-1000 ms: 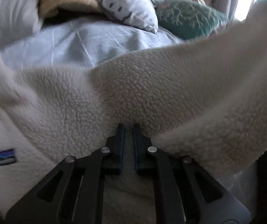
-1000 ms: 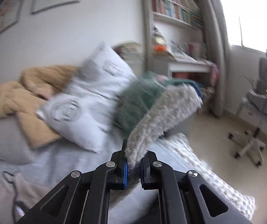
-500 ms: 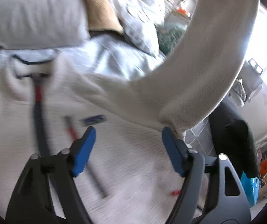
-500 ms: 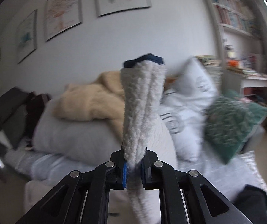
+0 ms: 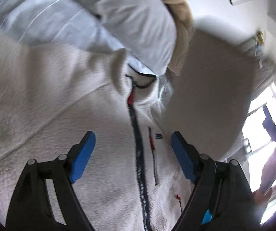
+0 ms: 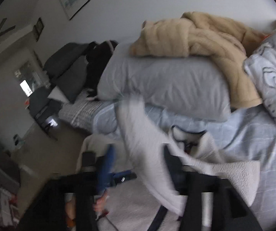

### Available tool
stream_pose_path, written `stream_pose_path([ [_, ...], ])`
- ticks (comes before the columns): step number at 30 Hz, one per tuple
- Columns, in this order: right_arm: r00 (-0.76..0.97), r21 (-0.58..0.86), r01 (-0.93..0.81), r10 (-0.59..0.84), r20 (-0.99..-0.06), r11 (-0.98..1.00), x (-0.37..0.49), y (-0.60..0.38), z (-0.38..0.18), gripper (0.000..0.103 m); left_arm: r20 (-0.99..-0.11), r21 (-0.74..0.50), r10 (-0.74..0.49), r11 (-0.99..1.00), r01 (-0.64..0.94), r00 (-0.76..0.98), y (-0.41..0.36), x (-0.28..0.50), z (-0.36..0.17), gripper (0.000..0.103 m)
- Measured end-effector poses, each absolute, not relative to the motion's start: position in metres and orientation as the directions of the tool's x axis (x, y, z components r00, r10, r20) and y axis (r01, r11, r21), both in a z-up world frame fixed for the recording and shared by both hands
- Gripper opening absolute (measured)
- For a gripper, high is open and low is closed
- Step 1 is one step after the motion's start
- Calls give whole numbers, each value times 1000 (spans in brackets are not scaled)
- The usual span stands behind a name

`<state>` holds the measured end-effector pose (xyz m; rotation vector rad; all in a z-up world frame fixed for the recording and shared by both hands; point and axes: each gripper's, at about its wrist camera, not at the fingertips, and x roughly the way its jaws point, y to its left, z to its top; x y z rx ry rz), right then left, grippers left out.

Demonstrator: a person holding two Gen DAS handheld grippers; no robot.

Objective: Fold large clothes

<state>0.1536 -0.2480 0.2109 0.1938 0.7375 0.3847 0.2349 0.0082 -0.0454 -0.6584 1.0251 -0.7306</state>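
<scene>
A white fleece jacket (image 5: 99,173) lies front up on the bed, its navy zipper (image 5: 138,154) running between the fingers of my left gripper (image 5: 133,150). That gripper hovers just above the chest; its jaws are opening and hold nothing. One sleeve (image 5: 205,86) hangs blurred in the air to the right. In the right wrist view the same sleeve (image 6: 143,144) drops loose between the spread fingers of my right gripper (image 6: 139,165), whose jaws are opening. The collar (image 6: 186,134) lies beyond it.
A grey pillow (image 6: 166,84) sits behind the jacket with a beige blanket (image 6: 205,36) on it and a patterned pillow (image 6: 272,73) to its right. The pale blue sheet (image 6: 263,134) spreads right. Left of the bed are floor (image 6: 47,154) and dark furniture (image 6: 64,67).
Both grippers were shut on fleece and have opened. The right one swung the sleeve across over the jacket and let it go. The left one released its fold and moved over the zipper.
</scene>
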Motion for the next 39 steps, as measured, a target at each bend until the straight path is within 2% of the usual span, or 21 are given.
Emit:
stream_pose_path([
  [4, 673, 247, -207, 321, -667, 947, 155, -272, 192, 75, -480, -812, -803, 559, 168, 352, 23, 239, -65, 81],
  [8, 655, 251, -88, 246, -715, 964, 157, -317, 162, 76, -485, -815, -775, 568, 110, 405, 29, 243, -73, 82],
  [9, 648, 257, -52, 228, -727, 965, 157, -333, 150, 77, -527, -790, -755, 604, 101, 391, 25, 246, -77, 82],
  [11, 638, 258, 8, 194, -745, 966, 155, -358, 130, 77, -678, -658, -636, 749, 79, 369, 11, 253, -83, 81],
  [12, 634, 258, 45, 172, -754, 965, 155, -373, 117, 77, -705, -627, -606, 775, 75, 369, 15, 253, -86, 79],
  [14, 623, 271, 120, 140, -770, 955, 156, -402, 94, 77, -738, -575, -557, 814, 77, 380, 7, 253, -89, 43],
  [15, 618, 279, 158, 126, -776, 947, 157, -415, 84, 77, -754, -535, -518, 841, 81, 403, 4, 251, -87, 9],
  [17, 605, 296, 229, 103, -789, 927, 162, -439, 64, 77, -745, -473, -439, 879, 66, 503, 4, 241, -69, 11],
  [20, 609, 349, 332, 83, -789, 876, 175, -481, 34, 77, -760, -278, -245, 960, 39, 602, -5, 227, -46, 10],
  [23, 616, 453, 369, 151, -773, 812, 193, -506, 4, 76, -773, -231, -233, 970, 81, 590, -15, 226, -54, 10],
  [26, 598, 537, 327, 269, -755, 778, 218, -503, -20, 57, -758, -238, -256, 965, 111, 600, -8, 221, -64, 10],
  [27, 585, 506, 331, 247, -772, 796, 224, -497, -22, 31, -744, -263, -279, 957, 117, 608, -1, 217, -66, 10],
  [28, 580, 415, 354, 152, -801, 838, 227, -490, -18, 17, -707, -313, -323, 941, 131, 630, 2, 215, -64, 10],
  [29, 647, 351, 339, 54, -760, 873, 221, -484, -2, 16, -650, -374, -386, 913, 166, 654, 5, 210, -59, 10],
  [31, 739, 325, 345, -42, -672, 881, 208, -491, 18, 14, -613, -403, -444, 887, 225, 654, 1, 207, -56, 10],
  [32, 742, 313, 393, -97, -663, 865, 206, -503, 18, 14, -622, -390, -457, 885, 255, 636, -7, 208, -59, 11],
  [33, 713, 325, 434, -100, -694, 840, 211, -518, 7, 13, -648, -359, -451, 892, 276, 614, -18, 211, -66, 11],
  [35, 640, 221, 473, -160, -752, 853, 220, -522, -10, 11, -732, -240, -374, 924, 298, 569, -40, 219, -88, 14],
  [36, 602, 149, 470, -192, -775, 870, 224, -519, -20, 9, -743, -231, -363, 928, 294, 563, -42, 220, -94, 18],
  [38, 604, 129, 459, -203, -771, 879, 220, -515, -23, 12, -740, -222, -336, 940, 260, 583, -37, 220, -87, 30],
  [39, 607, 136, 467, -205, -768, 874, 215, -516, -19, 22, -745, -191, -298, 952, 238, 597, -36, 220, -81, 48],
])
